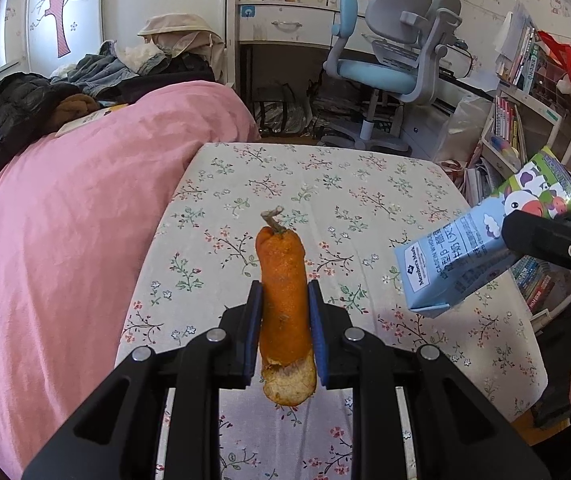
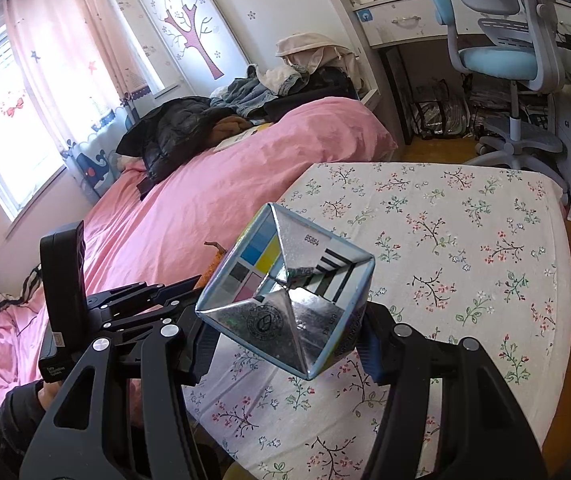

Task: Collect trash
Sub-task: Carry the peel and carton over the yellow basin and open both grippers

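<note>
My left gripper [image 1: 284,304] is shut on a rolled strip of orange peel [image 1: 283,280] with a dry stem at its top, held above the flowered tablecloth [image 1: 365,184]. In the right wrist view my right gripper [image 2: 287,340] is shut on a blue milk carton [image 2: 285,300], its silver folded base facing the camera. That carton [image 1: 481,240] also shows at the right of the left wrist view, tilted, with a black finger [image 1: 545,240] of the right gripper across it. The left gripper's body [image 2: 125,308] shows at the left of the right wrist view, beside the carton.
A bed with a pink cover [image 1: 65,220] runs along the table's left side, with a black jacket and clothes [image 1: 9,116] piled at its far end. Beyond the table stand a blue-and-grey desk chair [image 1: 385,60] and a white desk [image 1: 285,20]. Crowded bookshelves [image 1: 525,112] fill the right.
</note>
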